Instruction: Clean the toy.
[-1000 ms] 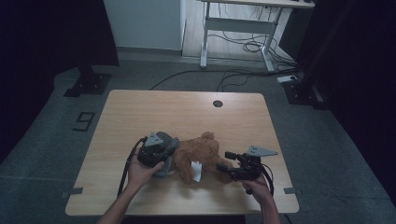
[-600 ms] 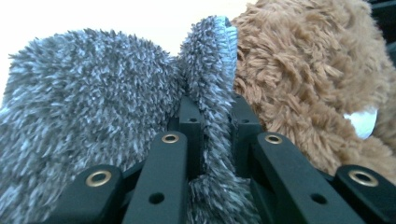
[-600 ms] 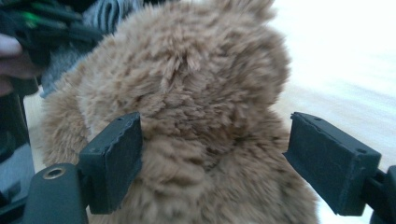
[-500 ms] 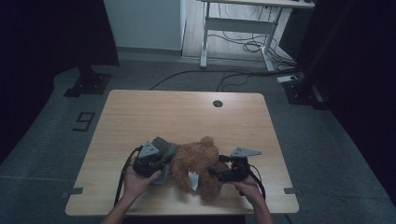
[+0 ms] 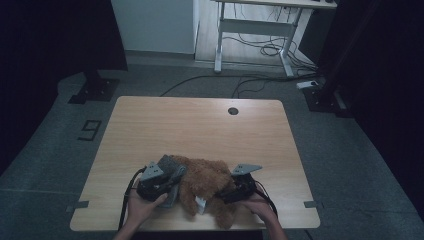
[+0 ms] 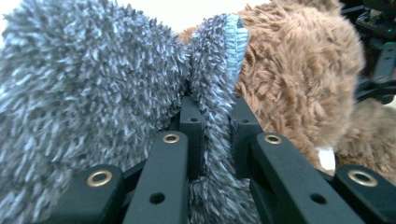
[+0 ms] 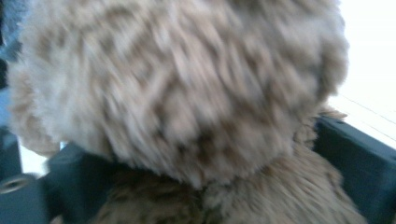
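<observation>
At the near edge of the desk [image 5: 150,120], toward its middle, we see two hands holding a pair of black tongs on either side of a brown plush toy [image 5: 207,180]. The left hand [image 5: 142,207] holds the left tongs [image 5: 172,181], whose jaws are clamped tight on a fold of grey fluffy fabric [image 6: 93,93] with a pale blue hem. In the left gripper view, this grey fabric lies just against the brown fur. The right hand [image 5: 260,207] holds the right tongs [image 5: 226,194], whose jaws stand wide on either side of a rounded part of the toy [image 7: 187,93]; they have just been opening. The brown fur sits between them, and we cannot tell whether the pads press on it. A small white tag [image 5: 201,204] hangs from the toy near the desk's near edge. Farther off, the wooden desk top is bare up to a small dark round hole [image 5: 232,111] near its far edge. Beyond the desk, a white table frame [image 5: 250,30] stands over loose cables [image 5: 260,50] on the grey floor.
</observation>
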A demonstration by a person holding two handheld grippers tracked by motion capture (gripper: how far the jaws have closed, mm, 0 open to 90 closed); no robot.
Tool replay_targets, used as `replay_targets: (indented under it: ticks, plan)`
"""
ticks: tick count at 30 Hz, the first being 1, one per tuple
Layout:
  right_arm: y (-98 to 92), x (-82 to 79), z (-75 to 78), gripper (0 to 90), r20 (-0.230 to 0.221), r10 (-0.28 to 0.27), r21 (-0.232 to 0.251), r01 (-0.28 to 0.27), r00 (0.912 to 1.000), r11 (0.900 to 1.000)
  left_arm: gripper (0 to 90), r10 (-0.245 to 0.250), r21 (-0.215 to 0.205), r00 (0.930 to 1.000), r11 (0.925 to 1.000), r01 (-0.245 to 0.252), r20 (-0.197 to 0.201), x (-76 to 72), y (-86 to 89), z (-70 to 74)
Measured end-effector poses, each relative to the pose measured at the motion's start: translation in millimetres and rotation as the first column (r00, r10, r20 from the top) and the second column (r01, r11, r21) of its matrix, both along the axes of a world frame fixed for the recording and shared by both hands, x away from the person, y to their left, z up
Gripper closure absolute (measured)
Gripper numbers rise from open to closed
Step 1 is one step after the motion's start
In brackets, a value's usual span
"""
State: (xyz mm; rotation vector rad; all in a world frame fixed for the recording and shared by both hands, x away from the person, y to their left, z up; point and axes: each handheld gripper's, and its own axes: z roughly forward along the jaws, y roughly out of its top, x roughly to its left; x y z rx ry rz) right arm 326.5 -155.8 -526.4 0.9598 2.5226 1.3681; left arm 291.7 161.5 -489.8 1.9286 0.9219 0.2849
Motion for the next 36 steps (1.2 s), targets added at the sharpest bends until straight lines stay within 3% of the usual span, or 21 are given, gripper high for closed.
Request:
replay_targets:
  ticks: [5, 8, 13, 16, 18, 20, 22, 25, 28, 30, 32, 34, 36]
  plan:
    - [-0.5, -3.1, 0.2, 45.9, 0.045, 0.006, -0.006, -0.006, 0.9990, 1.000, 79.4, 0.003, 0.002, 1.0000, 1.0000, -0.003, 0.005, 3.0, -6.4, -0.2]
    - [-4.7, -0.4, 0.1, 55.3, 0.061, -0.016, 0.012, 0.015, 0.9980, 1.000, 79.4, 0.006, 0.004, 1.0000, 1.0000, -0.006, 0.005, 8.2, -11.0, 1.5]
    - [-12.8, 6.6, 1.6, 61.9, 0.081, -0.056, 0.028, 0.054, 0.9952, 0.998, 79.3, 0.001, -0.001, 1.0000, 1.0000, -0.001, -0.005, 22.9, -24.3, 3.2]
    - [-18.9, 10.8, 3.3, 65.2, 0.118, -0.107, 0.021, 0.105, 0.9872, 0.994, 79.3, -0.007, -0.002, 0.9999, 1.0000, 0.007, -0.011, 32.7, -36.2, 2.9]
    - [-22.9, 13.2, 3.9, 66.9, 0.146, -0.140, 0.019, 0.139, 0.9792, 0.990, 79.2, -0.014, -0.006, 0.9997, 0.9999, 0.014, -0.022, 37.6, -41.1, 4.8]
    - [-24.9, 12.7, 5.6, 67.7, 0.206, -0.152, 0.003, 0.155, 0.9666, 0.988, 79.1, -0.023, -0.008, 0.9993, 0.9997, 0.023, -0.030, 39.5, -44.1, 12.8]
    - [-24.9, 11.0, 8.4, 68.1, 0.269, -0.147, -0.013, 0.156, 0.9520, 0.988, 79.1, -0.035, -0.002, 0.9993, 0.9994, 0.035, -0.014, 39.5, -46.9, 22.6]
    - [-22.2, 9.7, 10.9, 68.0, 0.316, -0.121, -0.020, 0.135, 0.9408, 0.991, 79.1, -0.046, 0.000, 0.9983, 0.9990, 0.046, 0.035, 43.6, -57.9, 45.1]
    - [-20.4, 10.6, 8.6, 67.9, 0.317, -0.110, -0.021, 0.123, 0.9421, 0.992, 79.0, -0.074, -0.001, 0.9958, 0.9972, 0.074, 0.054, 51.7, -77.5, 59.8]
    - [-21.7, 12.5, 5.7, 67.5, 0.309, -0.112, -0.016, 0.123, 0.9444, 0.992, 79.0, -0.099, 0.001, 0.9946, 0.9951, 0.099, 0.031, 59.3, -98.9, 61.8]
    - [-23.7, 14.4, 2.5, 67.1, 0.297, -0.110, -0.011, 0.119, 0.9484, 0.993, 78.9, -0.123, 0.037, 0.9924, 0.9918, 0.123, 0.007, 66.8, -124.4, 56.4]
    - [-25.2, 15.3, -0.2, 66.1, 0.287, -0.109, -0.005, 0.115, 0.9517, 0.993, 78.7, -0.117, 0.087, 0.9930, 0.9895, 0.116, 0.013, 71.3, -139.2, 48.6]
    - [-27.1, 16.4, -3.8, 65.2, 0.265, -0.112, -0.010, 0.119, 0.9577, 0.993, 78.6, -0.113, 0.072, 0.9936, 0.9909, 0.113, -0.005, 76.3, -142.7, 40.6]
